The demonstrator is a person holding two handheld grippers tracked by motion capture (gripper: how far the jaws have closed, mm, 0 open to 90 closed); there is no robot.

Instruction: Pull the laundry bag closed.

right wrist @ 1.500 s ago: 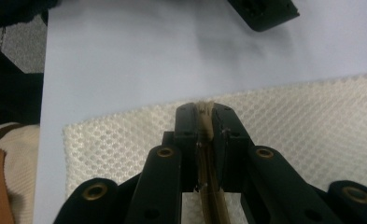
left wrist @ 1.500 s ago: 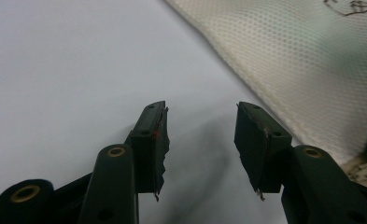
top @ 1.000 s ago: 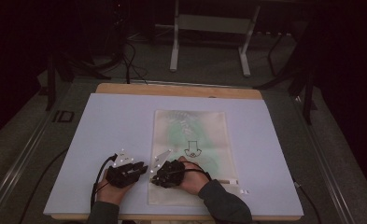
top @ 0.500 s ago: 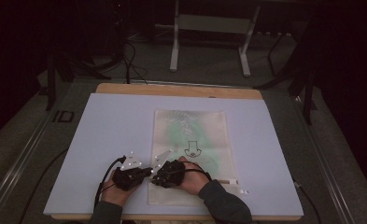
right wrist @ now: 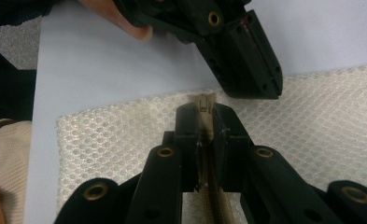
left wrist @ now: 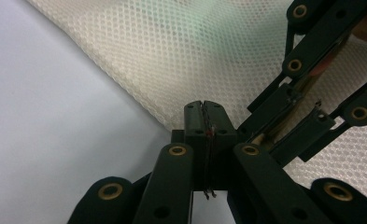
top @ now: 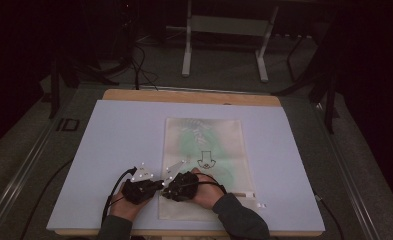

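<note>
Tongs on the right [right wrist: 203, 108] pinch the zipper [right wrist: 204, 103] of the mesh bag [top: 204, 150]; left tongs [left wrist: 203, 105] pressed together on the bag's edge, having just closed.

Left tongs [top: 156, 186] jaws just closed; right tongs [top: 165, 192] clamped shut; tips nearly touching.

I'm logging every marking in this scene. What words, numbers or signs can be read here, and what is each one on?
"ID": pale characters on the grey surface left of the table.
Black down-pointing arrow outline, no words: on the mesh bag.
Small print on the zipper tape end: too blurred to read.
</note>
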